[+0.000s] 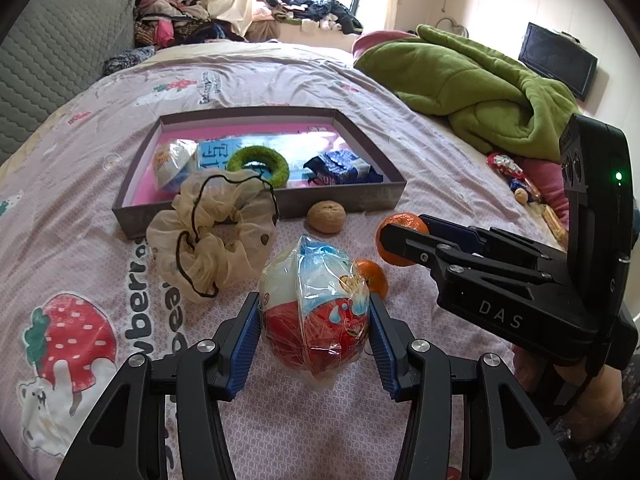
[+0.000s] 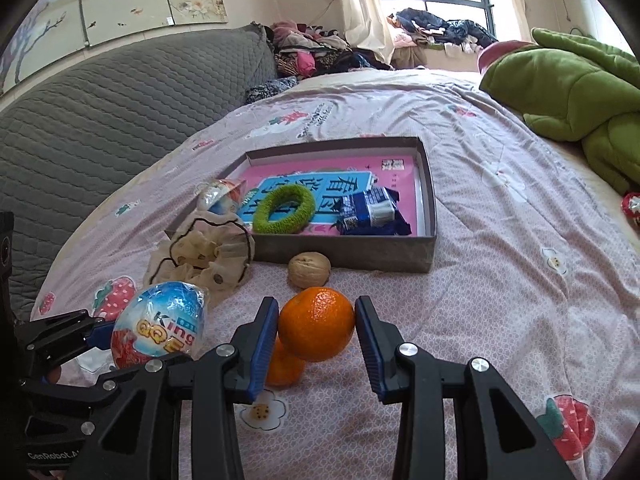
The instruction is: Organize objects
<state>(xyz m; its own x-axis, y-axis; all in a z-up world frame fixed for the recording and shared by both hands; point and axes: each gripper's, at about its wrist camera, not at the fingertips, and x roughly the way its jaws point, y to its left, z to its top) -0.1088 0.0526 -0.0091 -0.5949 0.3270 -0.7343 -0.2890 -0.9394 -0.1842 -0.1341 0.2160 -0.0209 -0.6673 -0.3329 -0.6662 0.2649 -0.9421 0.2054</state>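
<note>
Here, on a bed covered by a pink strawberry-print quilt (image 1: pixel 100 160), two handheld grippers each hold one item.

The left gripper (image 1: pixel 314 320) has its blue-padded fingers closed against both sides of a wrapped toy egg (image 1: pixel 316 304) — red below, white and blue above, in crinkly clear film. Just beyond its left finger lies a cream scrunchie (image 1: pixel 212 232) edged in black, draped over the near wall of a shallow grey box (image 1: pixel 344 196). Inside the box, from left to right, sit a second wrapped egg (image 1: pixel 174 164), a fuzzy green ring (image 1: pixel 260 164) and a blue snack packet (image 1: pixel 340 168), all resting on a pink printed sheet. Ahead of the fingertips, against the box's front wall, lies a walnut (image 1: pixel 326 216). Just past the right finger, a small orange (image 1: pixel 372 278) rests on the quilt.

The right gripper (image 2: pixel 316 330) is clamped on a larger orange (image 2: pixel 316 322), one pad on each side — the smaller orange (image 2: pixel 282 366) shows under its left finger. Beyond its right finger, well apart, a green fleece blanket (image 2: pixel 568 92) is heaped.
</note>
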